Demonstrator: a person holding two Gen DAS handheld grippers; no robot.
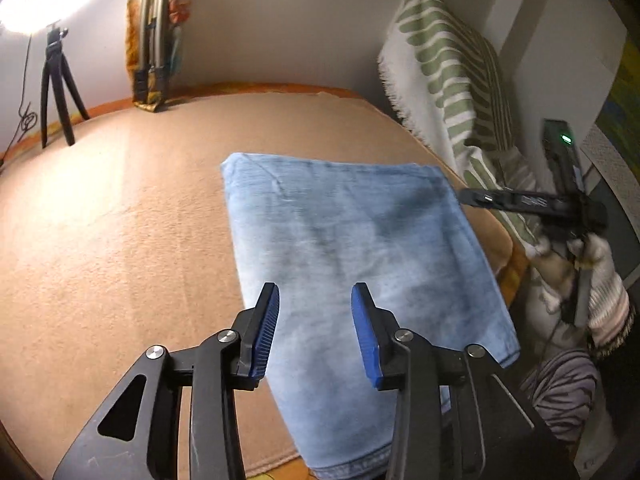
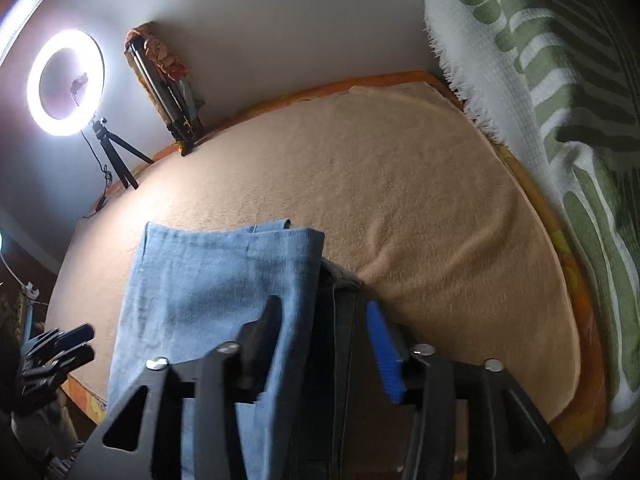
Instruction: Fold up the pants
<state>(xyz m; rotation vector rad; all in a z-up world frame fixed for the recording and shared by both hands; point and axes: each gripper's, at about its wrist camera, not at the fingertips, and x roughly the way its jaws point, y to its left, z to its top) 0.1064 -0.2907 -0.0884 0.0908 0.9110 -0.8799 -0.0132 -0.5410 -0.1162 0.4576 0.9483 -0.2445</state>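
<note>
While the pants (image 1: 352, 248) are lying folded into a flat blue rectangle on the tan blanket (image 1: 120, 240) of the bed, the left tongs (image 1: 315, 334) are hovering just over their near half with the two blue pads standing well apart and gripping nothing. In the left wrist view, the fold is running from 6 o'clock up toward 12 o'clock, its far edge reaching about the middle of the frame. At 3 o'clock the right tongs (image 1: 472, 197) are showing dark and blurred just past the right edge of the denim.

In the right wrist view, the right tongs (image 2: 326, 344) are sitting at 6 o'clock with their jaws apart; the denim's (image 2: 208, 304) right edge is draping over the left finger (image 2: 264, 328), a dark layer (image 2: 340, 300) is lying between the fingers, and neither is pinched. The left tongs (image 2: 68, 340) are appearing at 8 o'clock beside the bed's edge.

A ring light (image 2: 66, 82) on a small tripod (image 2: 118, 156) is glowing at 10 o'clock, a folded tripod (image 2: 168, 92) is leaning against the wall at 11 o'clock, and a green-striped throw (image 2: 560, 120) is hanging at 2 o'clock.
</note>
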